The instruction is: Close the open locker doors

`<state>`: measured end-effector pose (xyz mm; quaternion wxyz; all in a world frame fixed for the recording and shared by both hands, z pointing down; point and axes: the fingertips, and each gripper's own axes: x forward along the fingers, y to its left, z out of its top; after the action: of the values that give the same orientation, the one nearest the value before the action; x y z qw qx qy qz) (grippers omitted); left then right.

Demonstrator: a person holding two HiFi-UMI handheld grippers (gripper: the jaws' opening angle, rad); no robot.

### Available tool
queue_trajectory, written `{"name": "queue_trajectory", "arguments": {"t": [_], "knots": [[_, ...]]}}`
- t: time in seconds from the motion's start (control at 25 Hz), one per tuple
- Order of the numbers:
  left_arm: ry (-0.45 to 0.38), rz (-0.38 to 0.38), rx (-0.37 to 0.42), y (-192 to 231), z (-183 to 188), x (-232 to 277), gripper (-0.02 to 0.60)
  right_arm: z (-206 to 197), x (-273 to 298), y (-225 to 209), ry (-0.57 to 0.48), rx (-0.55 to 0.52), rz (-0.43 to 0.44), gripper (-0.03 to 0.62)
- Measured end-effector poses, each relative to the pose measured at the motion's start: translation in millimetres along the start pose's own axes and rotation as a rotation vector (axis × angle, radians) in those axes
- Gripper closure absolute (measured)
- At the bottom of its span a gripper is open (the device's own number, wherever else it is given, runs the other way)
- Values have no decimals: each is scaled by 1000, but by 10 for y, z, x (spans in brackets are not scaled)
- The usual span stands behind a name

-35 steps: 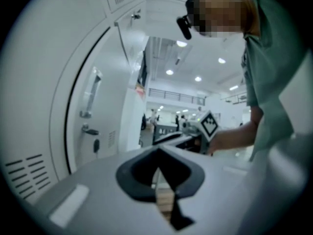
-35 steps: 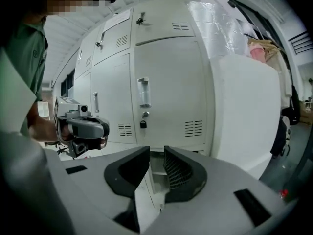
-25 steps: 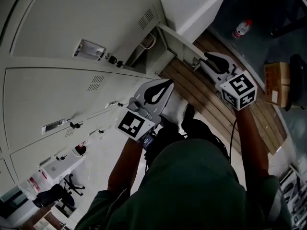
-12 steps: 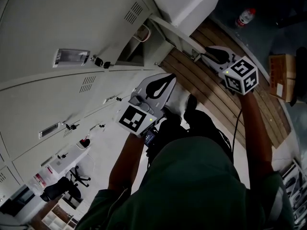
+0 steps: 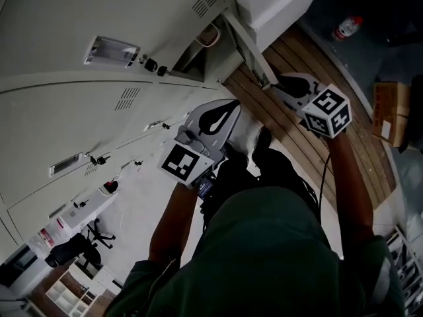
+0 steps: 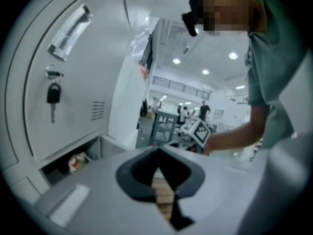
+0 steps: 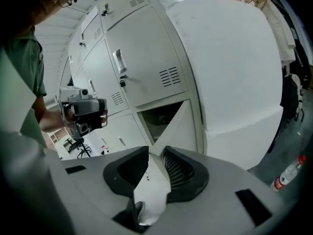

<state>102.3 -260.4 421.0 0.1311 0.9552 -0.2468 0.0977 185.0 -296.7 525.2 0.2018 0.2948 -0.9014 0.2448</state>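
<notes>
The right gripper has sunk toward the open locker door since 1 second ago. Its jaws, which have just been opening, stand wide with the door's low free edge showing in the gap, pads not pressing it. The left gripper, jaws together on nothing, hangs over the wooden slats beside the closed lockers, 1 with a key in its lock. The open door juts out under that keyed locker, just beside a white block, while a water bottle and a cardboard box lie beyond the slats.
</notes>
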Motion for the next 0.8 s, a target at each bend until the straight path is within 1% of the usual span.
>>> {"name": "queue_trajectory", "arguments": {"t": [0.04,0.28,0.52,0.8], "knots": [[-12,12,-6,19,8,-39,580,7,45,49,6,-6,14,497],[-11,81,-30,184,-90,-400,580,59,378,398,48,-52,84,490],[-8,125,-37,347,-203,-760,580,150,728,653,94,-105,112,491],[-18,172,-50,515,-243,-1077,580,301,1061,840,108,-132,137,496]]}}
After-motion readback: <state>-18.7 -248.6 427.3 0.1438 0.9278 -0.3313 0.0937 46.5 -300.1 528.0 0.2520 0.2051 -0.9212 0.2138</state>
